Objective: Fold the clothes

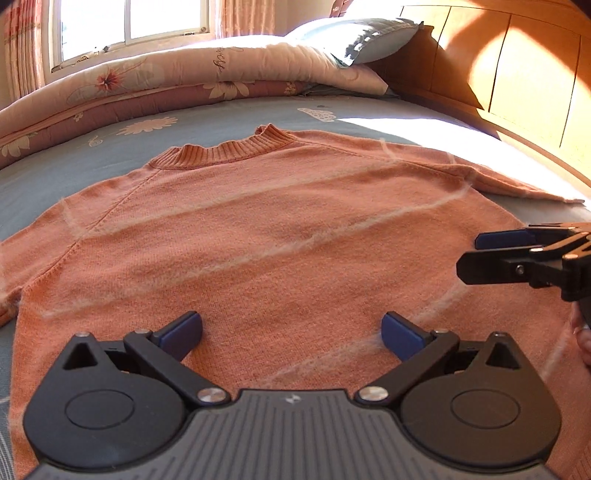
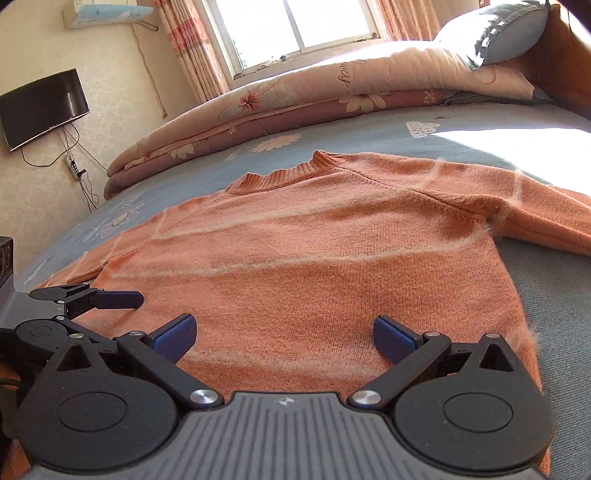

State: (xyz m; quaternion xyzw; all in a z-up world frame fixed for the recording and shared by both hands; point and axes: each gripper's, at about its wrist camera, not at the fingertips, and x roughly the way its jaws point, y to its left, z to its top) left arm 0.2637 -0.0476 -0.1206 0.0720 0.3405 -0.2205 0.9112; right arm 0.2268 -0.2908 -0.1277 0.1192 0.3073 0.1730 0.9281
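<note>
1. Your orange sweater lies flat and spread out on the blue-grey bed sheet, ribbed collar pointing toward the window, pale fuzzy stripes running across the body.
2. Your left gripper hovers over the lower part of the sweater body with its 2 blue-padded fingers spread wide; nothing sits between them.
3. Your right gripper is over the same lower area, toward the sweater's right edge, fingers likewise wide apart and holding nothing.
4. The 2 grippers are side by side: each shows at the edge of the other's view.
5. The right sleeve stretches out sideways across the sheet toward the wooden headboard; the left sleeve runs off the left wrist view's edge.
6. A folded floral quilt lies along the far side of the bed, with a grey-blue pillow resting on its headboard end.
7. A dark wall screen hangs beyond the bed in the right wrist view.
</note>
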